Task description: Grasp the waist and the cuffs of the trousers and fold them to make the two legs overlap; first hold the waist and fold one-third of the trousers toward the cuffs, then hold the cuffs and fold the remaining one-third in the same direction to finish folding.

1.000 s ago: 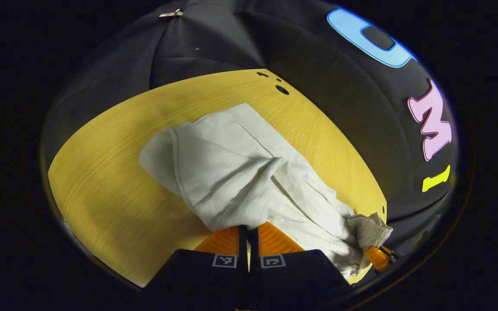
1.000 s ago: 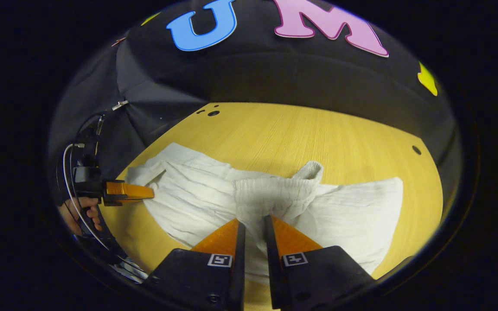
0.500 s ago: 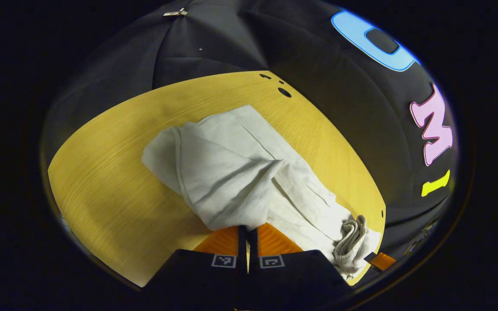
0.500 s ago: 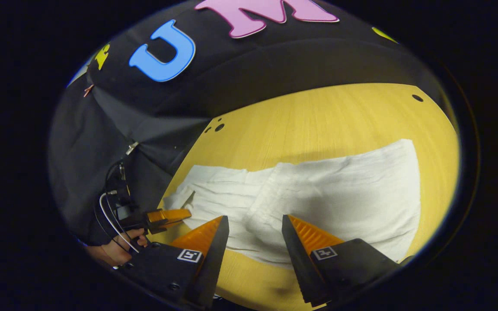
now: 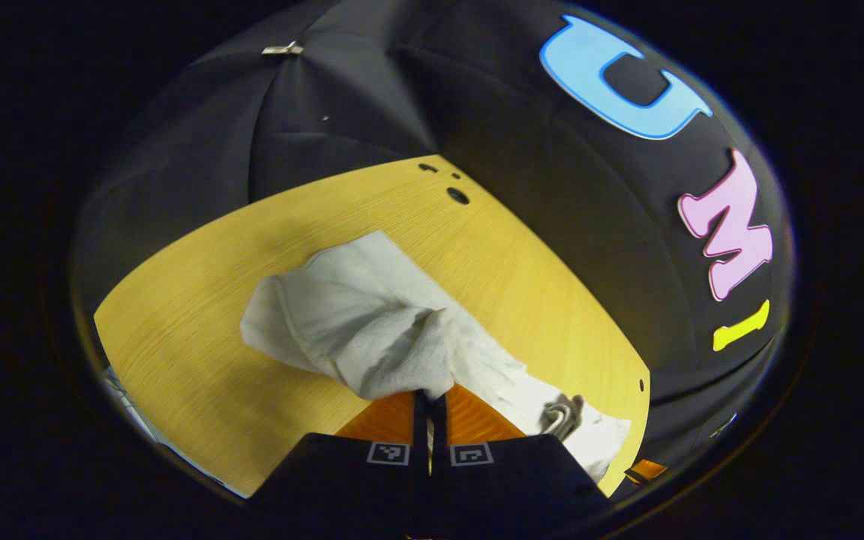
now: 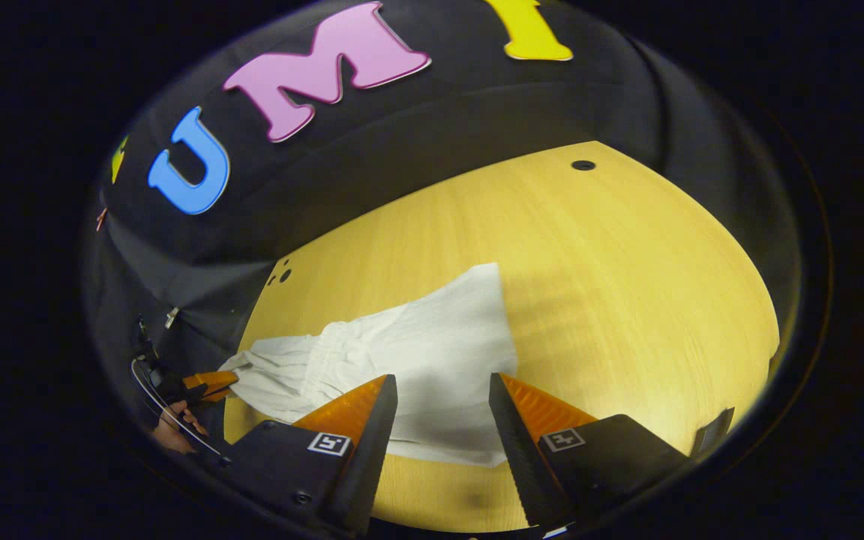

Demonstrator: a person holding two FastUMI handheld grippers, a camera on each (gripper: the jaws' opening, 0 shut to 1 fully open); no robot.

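- Trousers point(image 6: 432, 360): white, lying partly folded on the table point(image 6: 627, 285); one end bunched and lifted.
- Left gripper point(image 5: 430, 397): jaws pressed together, pinching the bunched end of the trousers; seen from the right gripper view at the trousers' far left end, held by a hand point(image 6: 169, 435).
- Right gripper point(image 6: 439, 390): jaws spread, nothing held, above the near edge of the trousers.

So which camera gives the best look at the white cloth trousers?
The right gripper view: the white cloth trousers lie spread across the table there. The left gripper view shows them bunched, a fold pinched in that gripper.
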